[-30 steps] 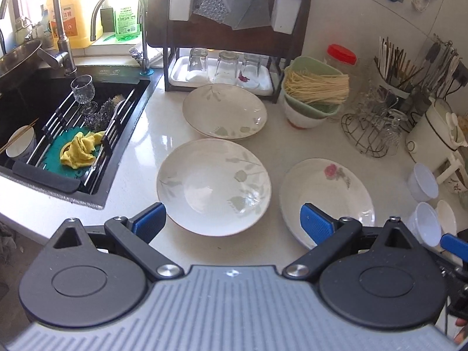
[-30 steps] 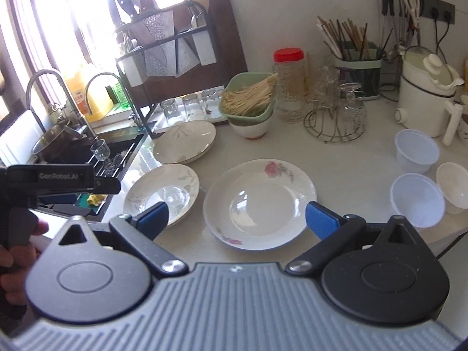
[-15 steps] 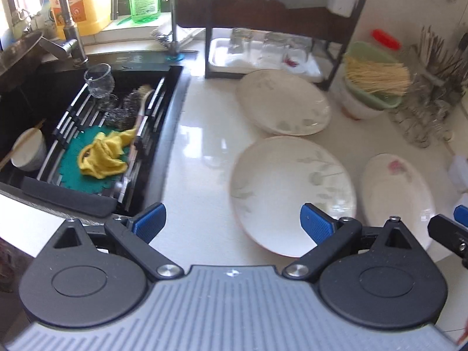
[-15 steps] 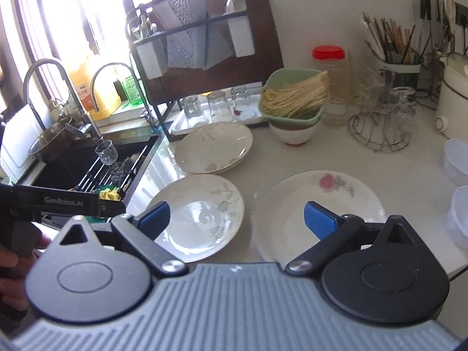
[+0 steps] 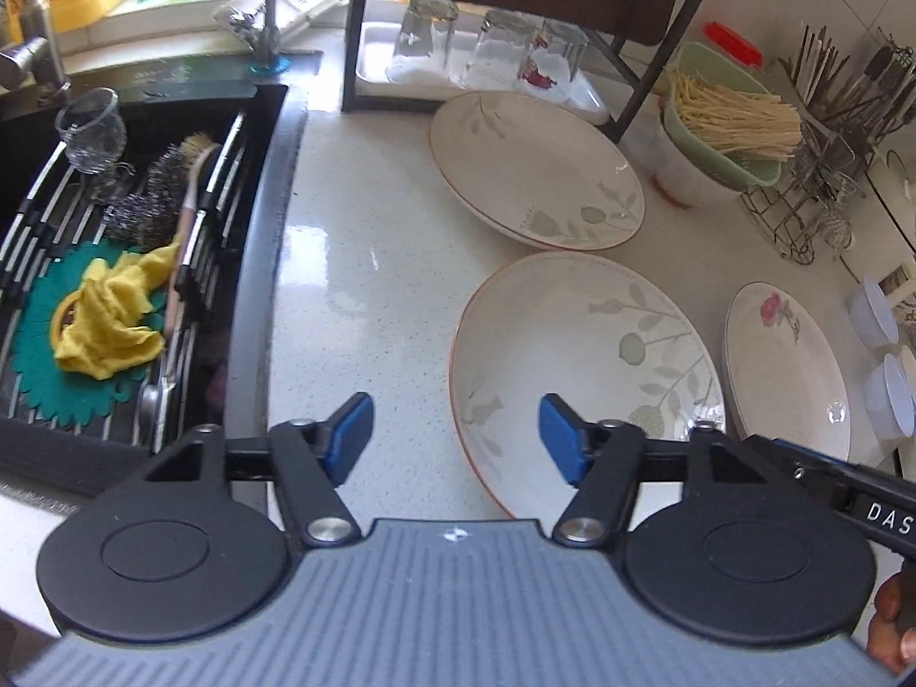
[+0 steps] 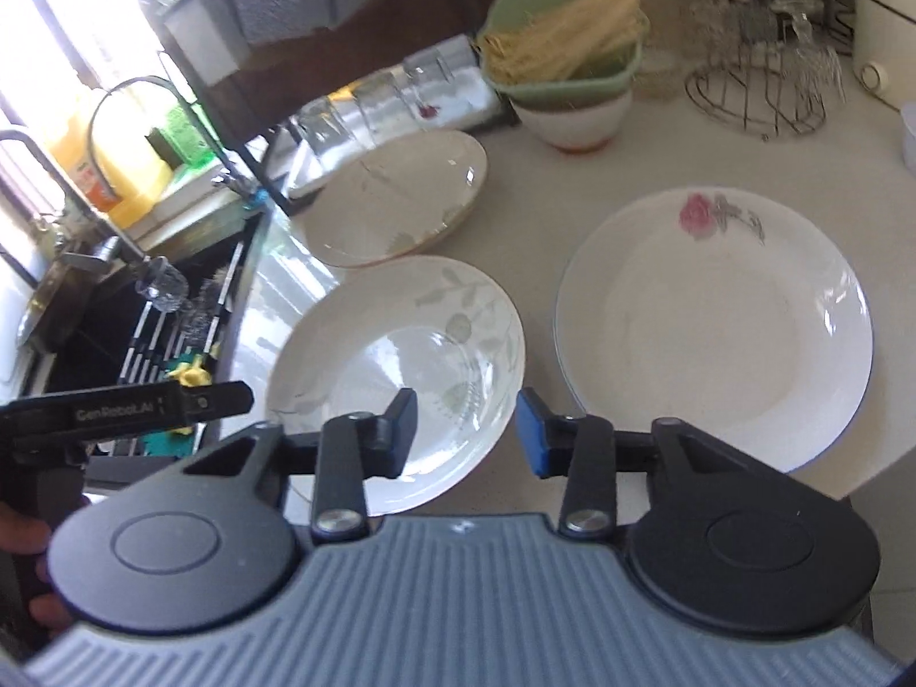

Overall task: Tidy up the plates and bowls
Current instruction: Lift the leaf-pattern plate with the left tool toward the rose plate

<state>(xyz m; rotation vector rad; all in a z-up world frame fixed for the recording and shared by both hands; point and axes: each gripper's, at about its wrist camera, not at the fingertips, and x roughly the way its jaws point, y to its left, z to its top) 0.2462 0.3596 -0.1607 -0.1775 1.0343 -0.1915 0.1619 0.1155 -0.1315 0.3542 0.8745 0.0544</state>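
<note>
Three plates lie on the pale counter. The near leaf-patterned plate [image 5: 584, 366] [image 6: 395, 355] sits between my two grippers. My left gripper [image 5: 456, 439] hangs low over its left rim; its jaws are closing, the rim lies between the blue pads [image 5: 349, 438], and they do not press on it. My right gripper [image 6: 465, 432] is at the same plate's right rim, jaws closing and narrower, pads clear of it. A second leaf plate [image 5: 535, 172] [image 6: 395, 200] lies farther back. A white rose plate [image 5: 784, 366] [image 6: 715, 320] lies to the right.
A black sink [image 5: 143, 263] at left holds a rack, a yellow cloth [image 5: 109, 320] and a glass. Behind the plates stand a dish rack with upturned glasses [image 5: 486, 46], a green bowl of noodles [image 5: 727, 120] and a wire stand [image 6: 755, 91]. Plastic cups [image 5: 887, 395] sit far right.
Both grippers came down and forward toward the near leaf plate, the left to its left rim, the right to its right rim. Both sets of jaws have narrowed from wide open.
</note>
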